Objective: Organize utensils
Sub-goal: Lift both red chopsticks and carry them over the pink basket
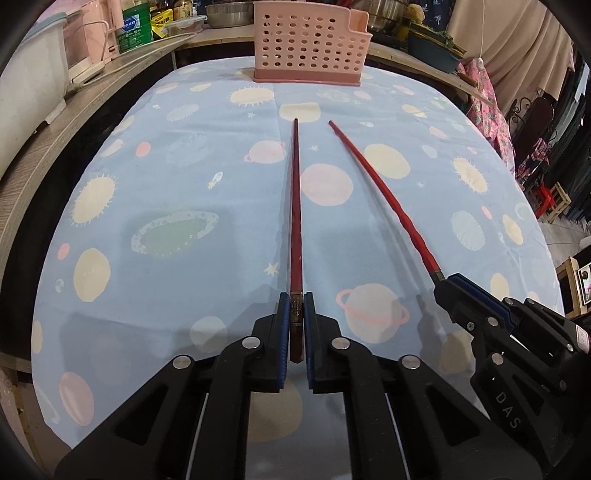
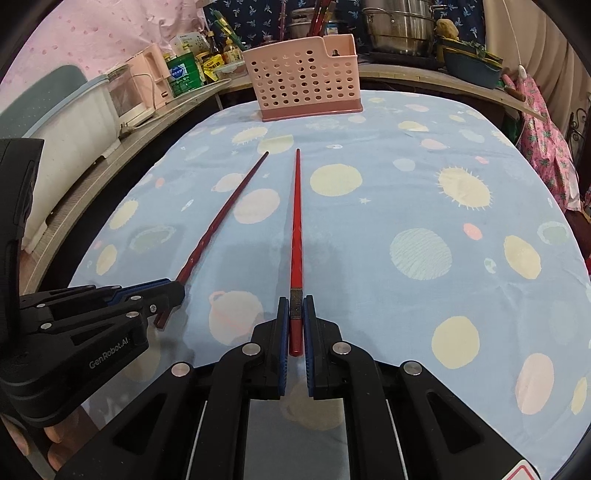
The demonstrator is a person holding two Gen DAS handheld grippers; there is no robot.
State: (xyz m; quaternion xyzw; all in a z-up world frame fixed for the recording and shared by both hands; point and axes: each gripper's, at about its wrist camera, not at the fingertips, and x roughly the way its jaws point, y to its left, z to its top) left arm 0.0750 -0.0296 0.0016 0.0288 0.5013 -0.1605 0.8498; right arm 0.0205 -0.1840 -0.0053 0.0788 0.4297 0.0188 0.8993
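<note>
My left gripper (image 1: pixel 295 301) is shut on the thick end of a dark red chopstick (image 1: pixel 296 206), which points straight ahead over the cloth. To its right, my right gripper (image 1: pixel 448 282) is shut on a bright red chopstick (image 1: pixel 384 195). In the right wrist view the right gripper (image 2: pixel 295 301) pinches that bright red chopstick (image 2: pixel 296 229), and the left gripper (image 2: pixel 177 290) at lower left grips the dark red chopstick (image 2: pixel 225 214). Both chopstick tips point towards a pink perforated utensil basket (image 1: pixel 310 46) (image 2: pixel 304 86) at the far edge of the table.
The table wears a blue cloth with planets (image 1: pixel 166 192). Behind it runs a wooden counter (image 1: pixel 44 122) with a white appliance (image 1: pixel 26 92), bottles and jars. Steel pots (image 2: pixel 400 27) and a dark bowl (image 2: pixel 469 64) stand at the back right. Pink fabric (image 2: pixel 546 140) hangs at the right.
</note>
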